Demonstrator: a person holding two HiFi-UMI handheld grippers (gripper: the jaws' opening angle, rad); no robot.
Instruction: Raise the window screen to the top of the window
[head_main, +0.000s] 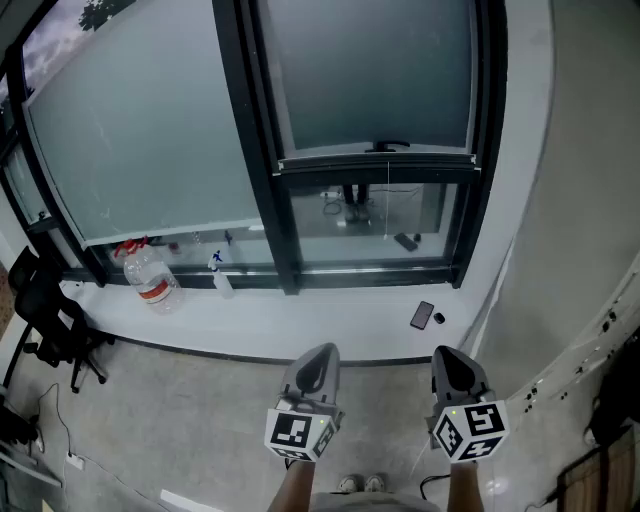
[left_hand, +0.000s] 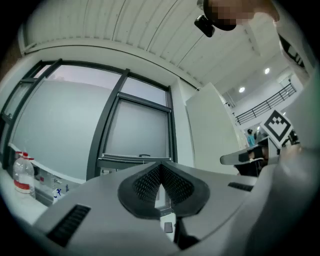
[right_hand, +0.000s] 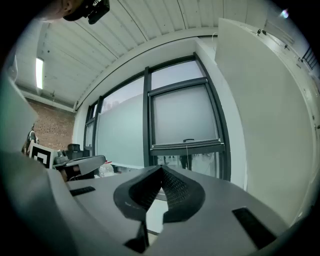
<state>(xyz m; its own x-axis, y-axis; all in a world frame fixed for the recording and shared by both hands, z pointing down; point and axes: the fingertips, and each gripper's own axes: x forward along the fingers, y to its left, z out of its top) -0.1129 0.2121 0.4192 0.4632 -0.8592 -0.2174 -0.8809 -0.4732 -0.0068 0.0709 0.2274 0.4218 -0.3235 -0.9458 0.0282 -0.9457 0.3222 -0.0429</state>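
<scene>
In the head view, both grippers are held low over the floor (head_main: 180, 420), at 6 o'clock of the frame and well apart from the window. The left gripper (head_main: 318, 358) has its jaws closed, the ribbed pads meeting at the tips with nothing between them. The right gripper (head_main: 452, 358) is in the same condition: jaws together and empty. Both point toward 12 o'clock, at the right-hand sash. The window screen (head_main: 370, 70) occupies the upper part of that sash, from 12 to 1 o'clock. Its bottom rail (head_main: 330, 164) sits roughly two-thirds of the way down the opening, with clear glass below it. A small handle (head_main: 388, 146) sits on top of the rail at its middle, and a thin cord (head_main: 388, 205) hangs straight down from the rail. Neither gripper touches the screen, rail or handle. On the white sill (head_main: 300, 325), a water bottle (head_main: 150, 278) lies at 9 o'clock with a spray bottle (head_main: 220, 276) near it. A phone (head_main: 423, 315) lies flat on the sill just above the right gripper. An office chair (head_main: 45, 315) stands at the far left edge.
</scene>
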